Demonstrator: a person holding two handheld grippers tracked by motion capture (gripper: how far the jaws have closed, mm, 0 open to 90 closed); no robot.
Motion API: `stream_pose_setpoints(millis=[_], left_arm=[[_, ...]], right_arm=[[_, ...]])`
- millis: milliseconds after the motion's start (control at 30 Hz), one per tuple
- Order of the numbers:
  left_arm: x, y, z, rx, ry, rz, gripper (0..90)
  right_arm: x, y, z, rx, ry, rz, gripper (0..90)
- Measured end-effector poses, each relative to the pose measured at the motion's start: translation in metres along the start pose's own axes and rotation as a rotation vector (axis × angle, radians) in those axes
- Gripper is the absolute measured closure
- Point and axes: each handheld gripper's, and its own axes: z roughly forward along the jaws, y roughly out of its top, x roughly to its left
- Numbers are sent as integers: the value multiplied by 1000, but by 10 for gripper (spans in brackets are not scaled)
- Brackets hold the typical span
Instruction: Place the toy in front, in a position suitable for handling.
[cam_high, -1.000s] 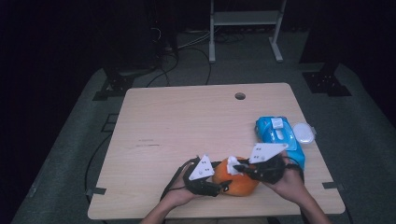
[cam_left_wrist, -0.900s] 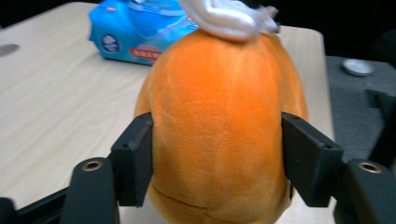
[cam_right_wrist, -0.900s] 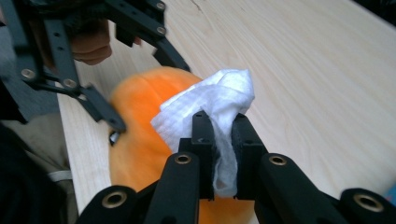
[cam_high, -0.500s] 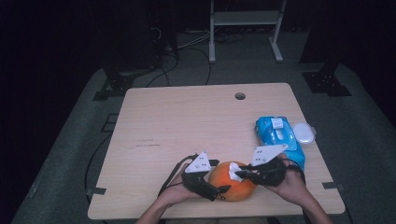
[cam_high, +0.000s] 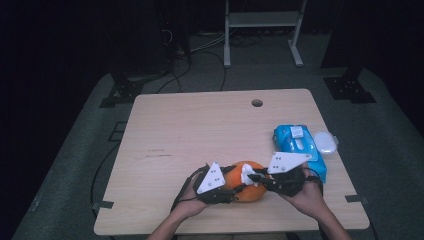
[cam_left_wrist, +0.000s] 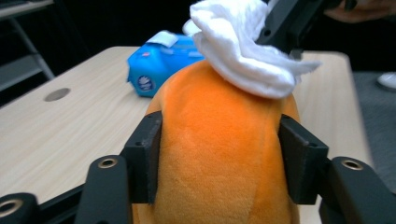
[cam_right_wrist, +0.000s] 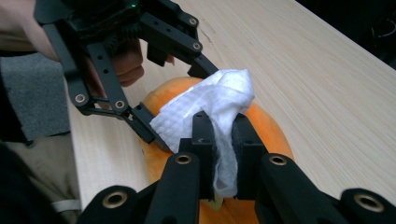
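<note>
Two claws work on an orange plush toy with a white wipe at the near edge of the surface.

The left claw (cam_left_wrist: 219, 154) has just been closing, and its pads now press on both flanks of the orange plush toy (cam_left_wrist: 219, 140), which sits between the jaws. The right claw (cam_right_wrist: 223, 140) is clamped tight on a crumpled white wipe (cam_right_wrist: 210, 107), whose loose end lies on top of the toy, just past the left claw's jaws. In the high view the two claws face each other across the toy, the left claw (cam_high: 235, 187) on one side and the right claw (cam_high: 256, 179) on the other. Beyond the right claw, near the surface's (cam_high: 200, 125) far right edge, lies a blue wipe packet (cam_high: 295, 142), its white flap shut so its contents stay hidden; a small white lid-like piece (cam_high: 325, 142) sits just beside it.
</note>
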Motion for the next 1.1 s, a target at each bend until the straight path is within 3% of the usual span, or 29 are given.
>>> stream_pose_setpoints(millis=[33, 67, 133, 233, 367, 467, 500, 567, 733, 967, 1100], left_arm=[[6, -9, 1, 34, -25, -29, 361], [6, -9, 1, 34, -25, -29, 350], [14, -17, -3, 45, -53, -56, 335], [18, -22, -7, 53, -71, -74, 306], [20, -26, -10, 50, -109, -80, 268], [21, -27, -11, 43, -127, -97, 228], [22, -27, -12, 31, -139, -122, 226], [22, -27, -12, 27, -145, -129, 229], [20, -24, -10, 24, -135, -143, 236], [14, -19, -6, 43, -119, -125, 245], [17, -22, -8, 50, -118, -141, 250]], right_arm=[[-2, -4, 8, 43, -23, -13, 815], [-4, -8, 11, 58, -21, -7, 815], [-9, -16, 11, 59, -7, 32, 815], [-18, -24, 5, 65, -26, 67, 816], [-28, -37, 4, 82, -27, 107, 815], [-30, -41, 3, 107, -35, 108, 815], [-31, -42, 3, 116, -39, 99, 814], [-31, -43, 2, 121, -37, 111, 814], [-27, -39, 3, 124, -33, 89, 815], [-12, -21, 5, 71, 4, 45, 814], [-15, -24, 6, 84, 0, 44, 813]])
